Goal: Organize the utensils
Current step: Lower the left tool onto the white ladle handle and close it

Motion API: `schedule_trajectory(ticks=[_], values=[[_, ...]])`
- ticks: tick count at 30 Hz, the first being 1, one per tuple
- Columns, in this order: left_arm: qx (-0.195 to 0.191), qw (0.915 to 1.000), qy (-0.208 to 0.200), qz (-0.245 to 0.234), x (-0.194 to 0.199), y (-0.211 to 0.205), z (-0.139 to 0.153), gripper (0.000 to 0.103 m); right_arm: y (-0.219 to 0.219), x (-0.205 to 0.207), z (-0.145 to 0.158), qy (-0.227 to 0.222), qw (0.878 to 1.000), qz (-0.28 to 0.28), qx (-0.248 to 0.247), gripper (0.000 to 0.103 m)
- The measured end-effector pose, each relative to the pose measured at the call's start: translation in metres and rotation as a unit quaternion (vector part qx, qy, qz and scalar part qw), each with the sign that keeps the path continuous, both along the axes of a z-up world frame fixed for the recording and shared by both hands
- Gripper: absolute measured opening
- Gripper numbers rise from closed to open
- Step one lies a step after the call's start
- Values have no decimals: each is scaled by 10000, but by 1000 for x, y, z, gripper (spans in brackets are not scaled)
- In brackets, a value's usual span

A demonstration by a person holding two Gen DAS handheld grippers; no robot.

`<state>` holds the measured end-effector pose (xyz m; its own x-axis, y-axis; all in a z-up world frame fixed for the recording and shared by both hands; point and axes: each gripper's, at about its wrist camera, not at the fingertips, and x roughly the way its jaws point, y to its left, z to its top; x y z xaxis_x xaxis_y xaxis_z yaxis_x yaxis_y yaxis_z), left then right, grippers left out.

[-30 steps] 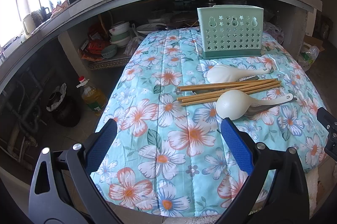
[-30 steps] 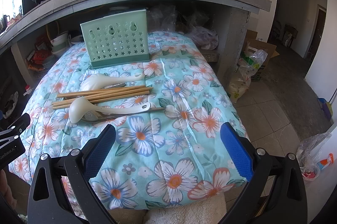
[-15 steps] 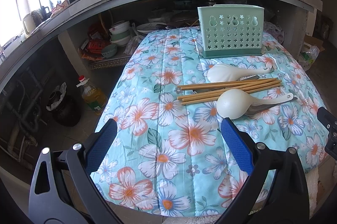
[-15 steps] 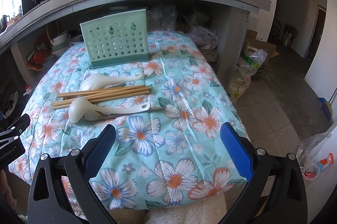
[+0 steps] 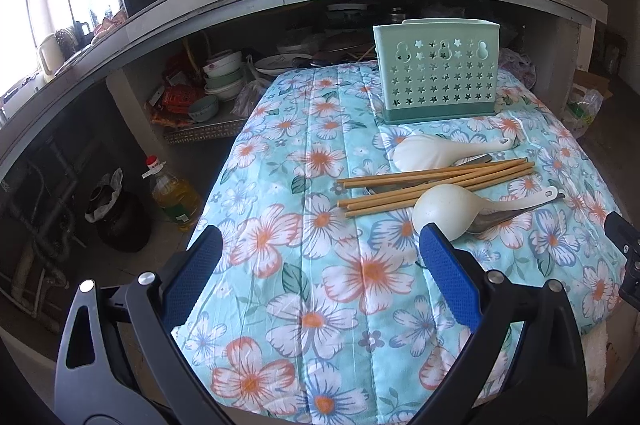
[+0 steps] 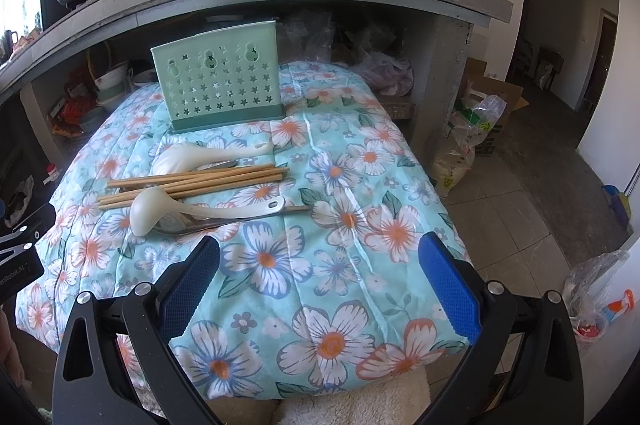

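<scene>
Several smooth, seemingly wooden chopsticks (image 5: 436,181)

Ahead of your claws, wooden chopsticks (image 5: 436,181) lie flat between two white spoons (image 5: 440,153), before the upright, empty-looking green holder (image 5: 438,71).

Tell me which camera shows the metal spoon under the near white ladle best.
Right wrist view: the grey metal spoon shows bowl and handle, emerging from beneath the white plastic ladle. In the left wrist view only part of the spoon peeks out.
</scene>
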<state>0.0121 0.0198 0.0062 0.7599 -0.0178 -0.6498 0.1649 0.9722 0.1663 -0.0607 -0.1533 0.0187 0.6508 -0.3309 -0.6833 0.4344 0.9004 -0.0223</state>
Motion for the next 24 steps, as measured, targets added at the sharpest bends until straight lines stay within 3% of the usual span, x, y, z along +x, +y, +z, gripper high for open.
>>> schedule_trajectory(ticks=[7, 10, 15, 21, 24], values=[[-187, 9988, 255, -365, 19, -4, -7, 95, -3, 3, -8, 50, 10000, -77, -7, 97], [-505, 9965, 355, -566, 26, -2, -12, 95, -2, 6, -12, 84, 9998, -71, -140, 97], [-1082, 9846, 743, -1158, 43, -6, -19, 95, 2, 12, -18, 85, 9994, 169, -300, 97], [-1699, 9644, 1064, -1725, 55, -16, -28, 95, -10, 14, -34, -17, 9994, 259, 246, 97], [-1751, 9588, 1174, -1907, 58, -23, -34, 95, -16, 15, -41, 15, 9992, 160, 362, 97]])
